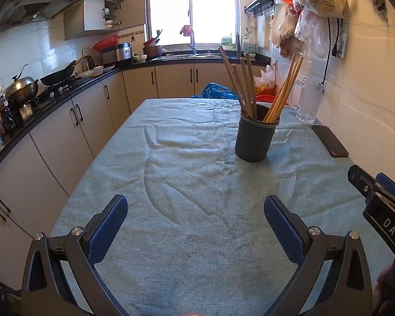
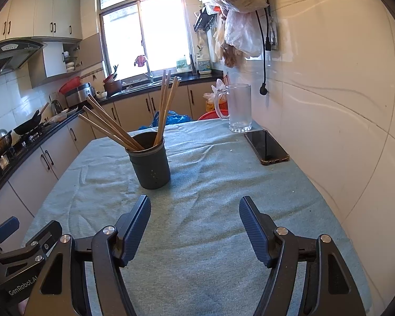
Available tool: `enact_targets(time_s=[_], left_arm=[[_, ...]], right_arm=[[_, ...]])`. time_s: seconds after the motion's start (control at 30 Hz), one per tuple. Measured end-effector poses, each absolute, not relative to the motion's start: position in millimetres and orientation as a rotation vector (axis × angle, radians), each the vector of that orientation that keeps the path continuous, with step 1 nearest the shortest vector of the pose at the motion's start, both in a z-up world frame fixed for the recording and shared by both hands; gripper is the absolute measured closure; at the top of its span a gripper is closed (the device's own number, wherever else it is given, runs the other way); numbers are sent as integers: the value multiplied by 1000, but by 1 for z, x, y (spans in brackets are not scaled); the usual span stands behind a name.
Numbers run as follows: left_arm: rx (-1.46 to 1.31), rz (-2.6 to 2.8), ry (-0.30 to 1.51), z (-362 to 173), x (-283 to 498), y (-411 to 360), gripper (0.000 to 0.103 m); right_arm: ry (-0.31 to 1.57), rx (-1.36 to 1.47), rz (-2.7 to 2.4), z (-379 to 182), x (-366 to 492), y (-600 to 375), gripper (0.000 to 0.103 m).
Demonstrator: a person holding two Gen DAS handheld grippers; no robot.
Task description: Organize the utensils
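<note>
On the cloth-covered desk (image 1: 187,173) of a home kitchen, a dark utensil holder (image 1: 255,138) stands upright toward the far right side, well short of the wall-side edge, with wooden chopsticks (image 1: 243,87) standing in it in 2 loose bundles that lean apart, 1 to each side. Both tools hover low over the near edge with nothing in them: the left hand-held gripper (image 1: 196,227) has its blue-padded fingers spread wide, and the right hand-held gripper (image 2: 194,227), just beside it, is likewise spread wide and empty. No loose utensil shows anywhere on the cloth in either wrist view, so the sorting appears finished or very nearly so; what could remain, judging only from this scene, is straightening the splayed chopsticks or drawing the tools away. A frosted glass mug (image 2: 235,108) sits at the far right corner, and a black phone (image 2: 266,147) lies flat just in front of it along the right edge, both apart from the holder and seemingly no part of the job.
</note>
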State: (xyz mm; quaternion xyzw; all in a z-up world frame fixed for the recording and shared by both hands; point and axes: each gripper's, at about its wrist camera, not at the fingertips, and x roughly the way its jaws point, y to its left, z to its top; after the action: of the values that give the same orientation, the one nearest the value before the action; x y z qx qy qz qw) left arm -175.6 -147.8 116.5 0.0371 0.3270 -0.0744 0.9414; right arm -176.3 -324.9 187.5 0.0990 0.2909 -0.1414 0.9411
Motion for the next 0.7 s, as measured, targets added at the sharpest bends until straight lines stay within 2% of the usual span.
enact_targets(time_s=[0.7], left_arm=[[67,-159,693,110,-170,-147,0]], right_arm=[[611,195,-291,182,-169,-322,26]])
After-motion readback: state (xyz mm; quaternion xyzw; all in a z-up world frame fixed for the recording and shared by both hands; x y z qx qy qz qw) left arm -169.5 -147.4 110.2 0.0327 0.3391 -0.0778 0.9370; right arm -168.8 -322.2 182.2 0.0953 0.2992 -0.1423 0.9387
